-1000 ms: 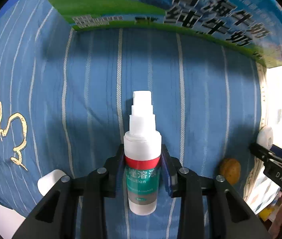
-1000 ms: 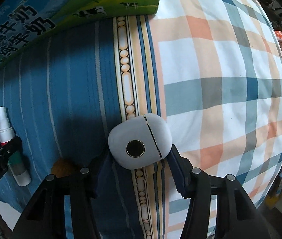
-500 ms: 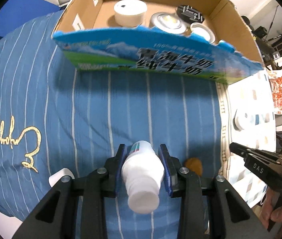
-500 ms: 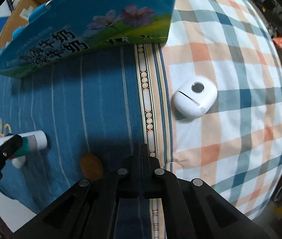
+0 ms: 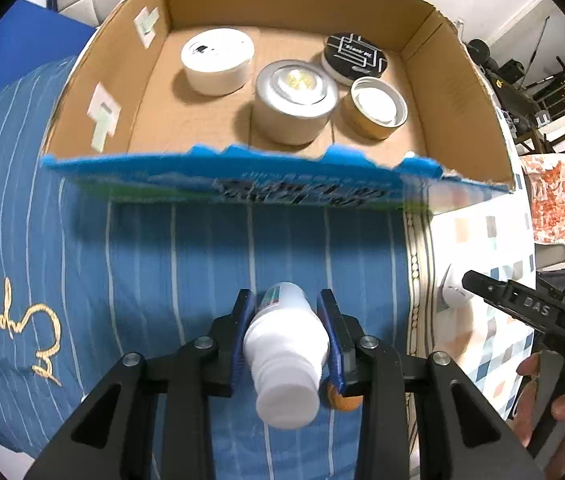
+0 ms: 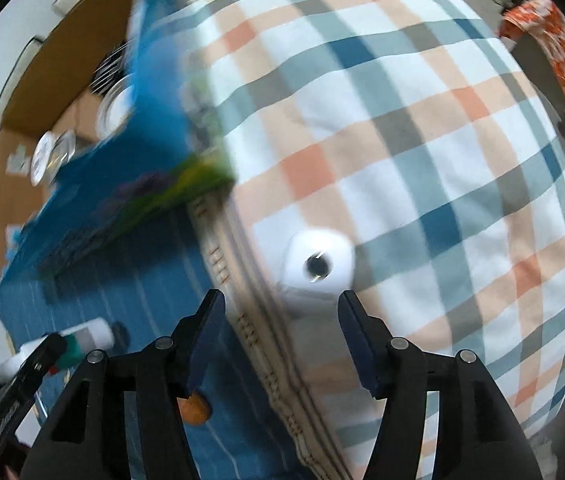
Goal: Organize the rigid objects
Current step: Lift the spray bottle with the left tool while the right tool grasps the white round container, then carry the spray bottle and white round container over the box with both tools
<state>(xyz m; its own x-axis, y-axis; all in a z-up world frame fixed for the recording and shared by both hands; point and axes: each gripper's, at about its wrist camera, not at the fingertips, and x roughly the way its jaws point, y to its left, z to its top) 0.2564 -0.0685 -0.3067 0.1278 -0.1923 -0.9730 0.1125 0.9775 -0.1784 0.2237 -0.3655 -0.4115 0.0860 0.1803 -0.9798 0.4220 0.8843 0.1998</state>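
My left gripper (image 5: 285, 328) clamps the white spray bottle (image 5: 284, 354) above the blue striped cloth (image 5: 162, 264), short of the cardboard box (image 5: 462, 92). My right gripper (image 6: 280, 322), marked "DAS", gapes behind the white case (image 6: 318, 266) on plaid.

Four tins (image 5: 292, 102) inside box (image 5: 458, 92), bottle (image 5: 284, 354) before it.

bottle (image 5: 284, 354): white plastic, smooth | box (image 5: 454, 92): brown cardboard, matt, near wall printed glossy | tin (image 5: 295, 104): brushed metal | case (image 6: 317, 266): white plastic, glossy | bedding (image 5: 186, 256): striped blue cloth | quilt (image 6: 422, 152): plaid cloth
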